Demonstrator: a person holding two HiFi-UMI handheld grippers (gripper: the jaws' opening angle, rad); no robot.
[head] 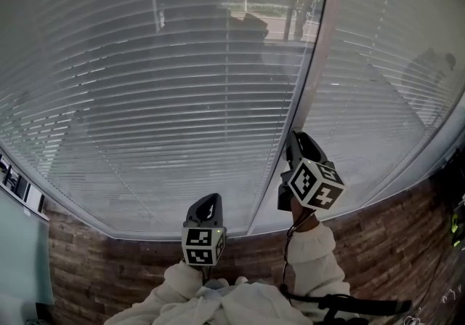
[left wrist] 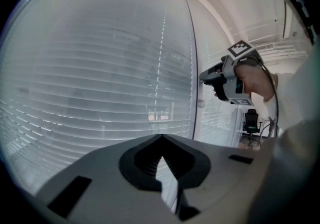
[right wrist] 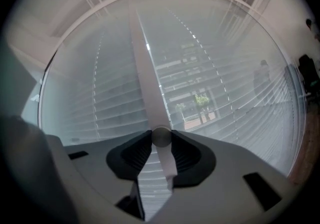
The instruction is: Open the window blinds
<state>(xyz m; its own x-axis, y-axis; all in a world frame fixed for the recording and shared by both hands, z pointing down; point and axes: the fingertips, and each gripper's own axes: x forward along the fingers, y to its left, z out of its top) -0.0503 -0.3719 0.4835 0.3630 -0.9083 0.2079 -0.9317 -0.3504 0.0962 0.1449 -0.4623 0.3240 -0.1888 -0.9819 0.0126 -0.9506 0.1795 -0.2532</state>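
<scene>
Nearest, pale sleeves (head: 314, 252) end in two hand-held grippers with black-and-white square markers. The left hand-held gripper (left wrist: 161, 137) has its jaws pressed together on nothing. The right hand-held gripper (right wrist: 161, 137) pinches the round end of the blind wand (right wrist: 149, 87). Beyond, the window blinds (head: 160, 98) hang lowered, and trees (right wrist: 202, 101) show between the slats.

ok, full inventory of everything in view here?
blinds: two, white, lowered over the left and right panes
rod: one, white, upright between the two blinds
brick wall: one, brown, below the window
office chair: one, black, far back at the right of the left gripper view
left gripper: one, grey, low centre, jaws together, empty
right gripper: one, grey, at the gap between the blinds, jaws on the rod
sleeves: two, white, bottom edge
</scene>
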